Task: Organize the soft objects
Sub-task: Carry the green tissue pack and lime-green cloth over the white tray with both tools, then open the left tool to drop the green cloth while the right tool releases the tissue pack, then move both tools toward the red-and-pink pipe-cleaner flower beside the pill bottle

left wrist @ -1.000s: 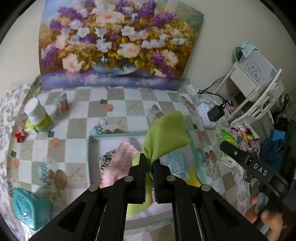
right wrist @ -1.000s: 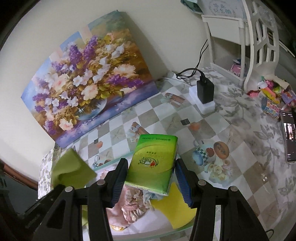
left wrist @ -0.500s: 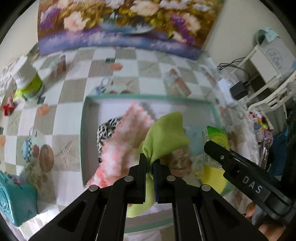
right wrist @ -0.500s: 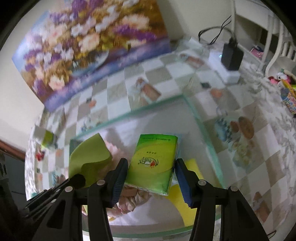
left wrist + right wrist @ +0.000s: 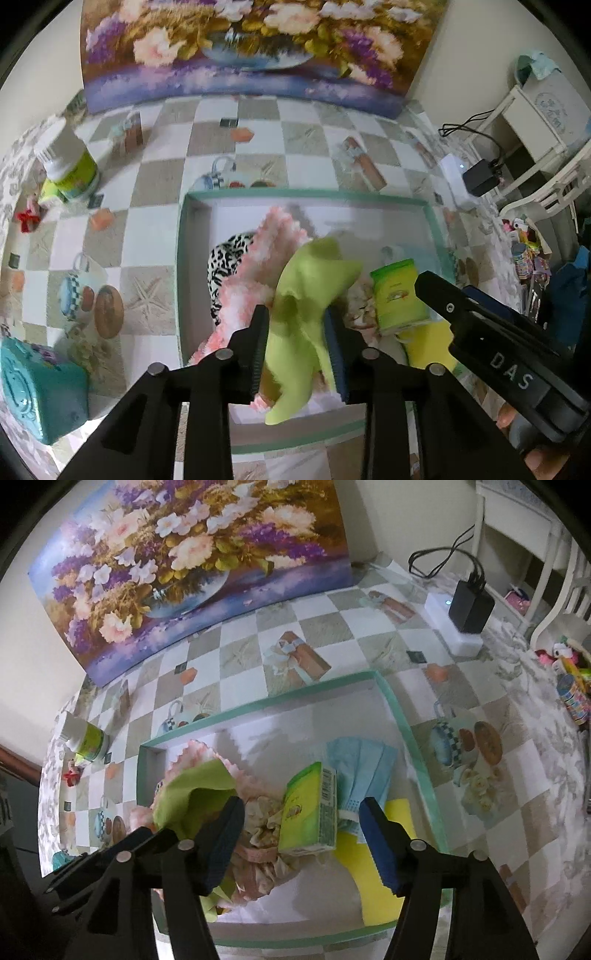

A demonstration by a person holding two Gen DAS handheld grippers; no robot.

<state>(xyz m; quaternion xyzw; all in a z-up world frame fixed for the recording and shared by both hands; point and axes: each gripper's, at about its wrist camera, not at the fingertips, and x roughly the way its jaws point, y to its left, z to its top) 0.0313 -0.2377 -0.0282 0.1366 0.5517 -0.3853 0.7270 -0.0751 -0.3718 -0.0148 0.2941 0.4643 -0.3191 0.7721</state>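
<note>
Left gripper (image 5: pixel 297 349): jaws spread apart, with the lime-green cloth (image 5: pixel 308 295) lying loose between them and draped over the pink fluffy cloth (image 5: pixel 255 273) at the left of the teal-rimmed tray (image 5: pixel 181 266). Right gripper (image 5: pixel 301 840): jaws wide apart and gripping nothing; the green tissue pack (image 5: pixel 310 808) stands tilted between them, clear of both pads, resting on a crumpled beige cloth (image 5: pixel 264 821). To its right in the tray lie the blue face mask (image 5: pixel 364 766) and, nearer, the yellow cloth (image 5: pixel 369 871).
</note>
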